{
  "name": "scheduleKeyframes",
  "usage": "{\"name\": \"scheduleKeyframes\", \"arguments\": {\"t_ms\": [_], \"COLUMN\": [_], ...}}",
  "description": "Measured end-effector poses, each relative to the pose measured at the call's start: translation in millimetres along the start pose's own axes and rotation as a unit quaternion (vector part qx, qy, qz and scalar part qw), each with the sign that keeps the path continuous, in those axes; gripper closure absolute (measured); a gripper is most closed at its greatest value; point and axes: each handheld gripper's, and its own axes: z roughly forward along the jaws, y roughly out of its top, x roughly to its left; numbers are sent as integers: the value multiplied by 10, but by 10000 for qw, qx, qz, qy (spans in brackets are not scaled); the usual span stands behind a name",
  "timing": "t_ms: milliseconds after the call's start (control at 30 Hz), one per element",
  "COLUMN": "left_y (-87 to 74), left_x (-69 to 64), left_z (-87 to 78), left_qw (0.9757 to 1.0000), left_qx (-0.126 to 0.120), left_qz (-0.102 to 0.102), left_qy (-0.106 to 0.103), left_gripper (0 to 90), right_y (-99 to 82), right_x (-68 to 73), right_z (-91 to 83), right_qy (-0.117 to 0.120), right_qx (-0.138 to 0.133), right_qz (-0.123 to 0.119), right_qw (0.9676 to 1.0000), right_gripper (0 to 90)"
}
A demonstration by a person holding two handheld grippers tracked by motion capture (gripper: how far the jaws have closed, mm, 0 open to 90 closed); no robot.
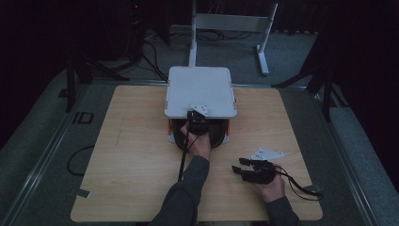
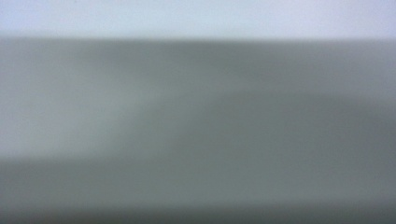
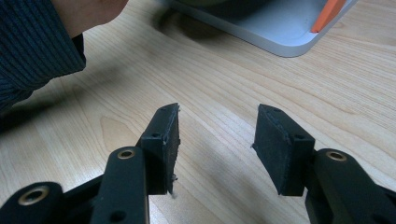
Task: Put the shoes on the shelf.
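Two tools: the right tool (image 1: 241,165), spread and empty, rests at five o'clock on the desk (image 1: 136,141), the left tool (image 1: 195,120), state untellable, reaches into the rigid-looking white box (image 1: 200,92) at twelve.

1. The left hand (image 1: 200,143) reaches forward over the middle of the table, its dark sleeve (image 1: 188,190) running back to the near edge.
2. The left gripper (image 1: 196,121) points away from the person; whether its jaws are apart or together cannot be told, and the left gripper view is a grey blur.
3. The right hand (image 1: 272,185) rests low at the near right, well apart from the left one.
4. The right gripper (image 3: 217,140) points left and slightly forward, its jaws spread with a clear gap and nothing between them.
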Motion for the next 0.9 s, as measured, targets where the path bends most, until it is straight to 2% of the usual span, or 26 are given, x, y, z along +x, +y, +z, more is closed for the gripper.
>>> {"name": "scheduleKeyframes", "arguments": {"t_ms": [100, 133, 267, 367, 467, 533, 600, 667, 833, 900], "left_y": [-3, -6, -42, -62, -61, -62, -62, -62, -116, -136], "left_x": [1, 1, 10, 42, 74, 103, 137, 186, 299, 327], "left_z": [1, 1, -42, -107, -179, -219, -265, -292, -335, -339], "left_qw": [10000, 10000, 9999, 9997, 9990, 9979, 9968, 9957, 9931, 9924], "left_qx": [-59, -51, 33, 109, 168, 177, 209, 225, 309, 347], "left_qz": [57, 70, 108, 82, 235, 270, 427, 450, 648, 666], "left_qy": [-6, -4, -66, -179, -335, -554, -644, -775, -933, -977], "left_gripper": [659, 554, 456, 431, 414, 392, 392, 382, 382, 382], "right_y": [1, 0, 0, -1, 0, 0, 0, -1, 0, 0], "right_x": [0, -1, -2, 1, 1, 4, 3, 2, 1, 1], "right_z": [-1, -2, -5, -9, -10, -14, -13, -9, -11, -10], "right_qy": [0, 1, -13, -22, -12, -22, -22, -21, -22, -23], "right_qx": [1, -9, -6, -13, -17, -9, -13, -17, -18, -15], "right_qz": [5, -15, -17, -18, -6, 1, 1, -16, -19, -23], "right_qw": [10000, 10000, 10000, 10000, 10000, 10000, 10000, 10000, 10000, 10000], "right_gripper": [495, 494, 493, 492, 490, 489, 489, 489, 486, 486]}}
